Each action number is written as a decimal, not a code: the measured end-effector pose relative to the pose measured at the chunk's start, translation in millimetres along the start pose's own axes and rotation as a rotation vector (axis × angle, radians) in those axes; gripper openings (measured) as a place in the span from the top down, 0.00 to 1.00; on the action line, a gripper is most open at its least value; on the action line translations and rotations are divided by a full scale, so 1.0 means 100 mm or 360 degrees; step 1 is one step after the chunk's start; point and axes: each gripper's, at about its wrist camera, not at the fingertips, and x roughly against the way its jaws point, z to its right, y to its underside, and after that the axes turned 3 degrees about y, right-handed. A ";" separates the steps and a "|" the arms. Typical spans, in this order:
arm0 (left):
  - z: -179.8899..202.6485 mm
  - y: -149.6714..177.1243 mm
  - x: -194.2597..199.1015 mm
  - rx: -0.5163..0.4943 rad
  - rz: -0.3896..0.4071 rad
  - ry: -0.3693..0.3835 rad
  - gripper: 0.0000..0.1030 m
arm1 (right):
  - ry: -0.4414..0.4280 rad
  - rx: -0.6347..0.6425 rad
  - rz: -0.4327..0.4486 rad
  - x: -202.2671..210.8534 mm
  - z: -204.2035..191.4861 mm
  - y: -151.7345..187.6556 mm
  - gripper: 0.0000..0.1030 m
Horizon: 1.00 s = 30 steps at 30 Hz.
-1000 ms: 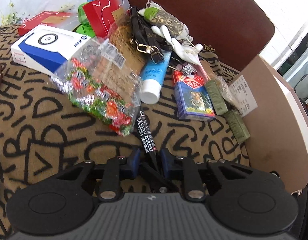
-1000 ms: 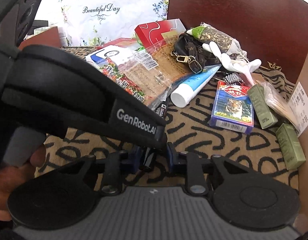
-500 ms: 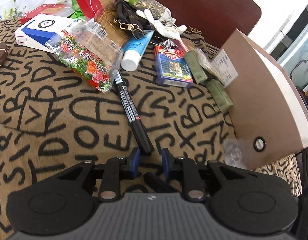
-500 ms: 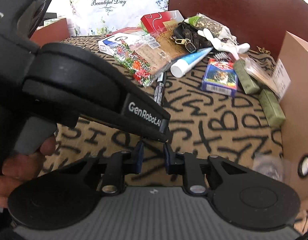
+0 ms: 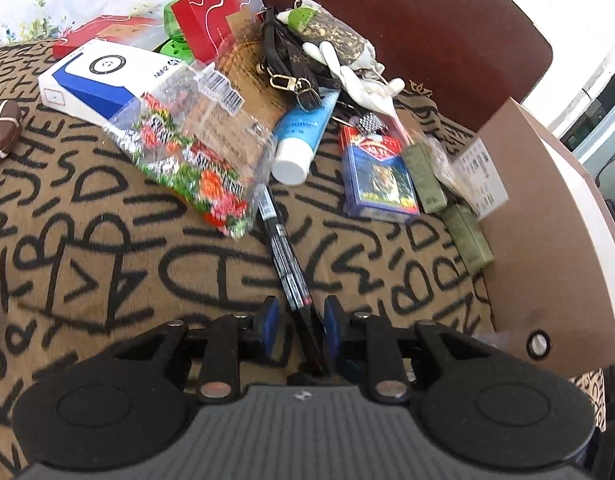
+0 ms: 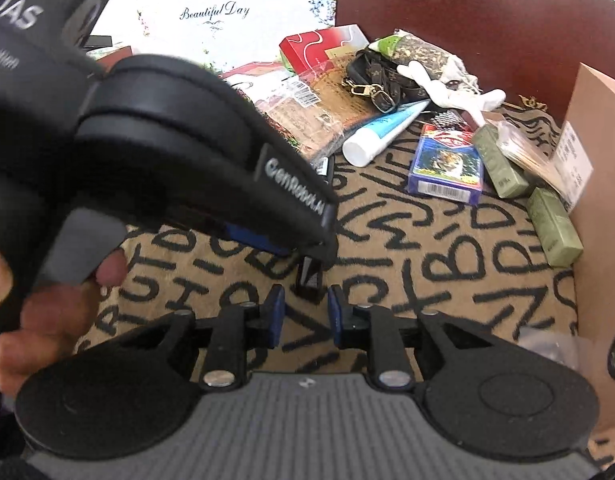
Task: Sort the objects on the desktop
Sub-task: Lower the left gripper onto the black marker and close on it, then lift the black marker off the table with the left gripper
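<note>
A black marker pen (image 5: 285,260) lies on the letter-print cloth (image 5: 107,240), its near end between the blue pads of my left gripper (image 5: 297,312), which stand open on either side of it. The pen's far end goes under a candy bag (image 5: 195,160). In the right wrist view my left gripper's body (image 6: 167,152) fills the left half, and the pen's end (image 6: 311,276) shows below it. My right gripper (image 6: 303,312) is open and empty just behind that end.
A pile lies beyond: blue-white box (image 5: 99,80), red boxes (image 5: 215,16), blue tube (image 5: 303,136), card pack (image 5: 379,176), green packets (image 5: 465,236), dark strap (image 5: 291,68), white glove (image 5: 355,80). A cardboard box wall (image 5: 547,240) stands right. A brown chair back (image 5: 407,12) is behind.
My left gripper pulled back from the pen, then came forward again so the pen's near end sits between its open pads. My right gripper stayed just behind it.
</note>
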 end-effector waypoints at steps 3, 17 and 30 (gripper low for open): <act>-0.04 -0.07 -0.05 0.0007 0.0003 0.0007 0.76 | -0.0011 0.0008 0.0014 -0.07 0.02 -0.05 0.78; -0.11 -0.23 -0.20 -0.0006 0.0014 0.0009 0.82 | -0.0005 0.0021 0.0033 -0.27 0.05 -0.18 0.78; 0.12 0.13 -0.03 -0.0082 -0.0020 0.0011 0.83 | -0.0026 0.0019 -0.0019 0.04 0.03 0.06 0.80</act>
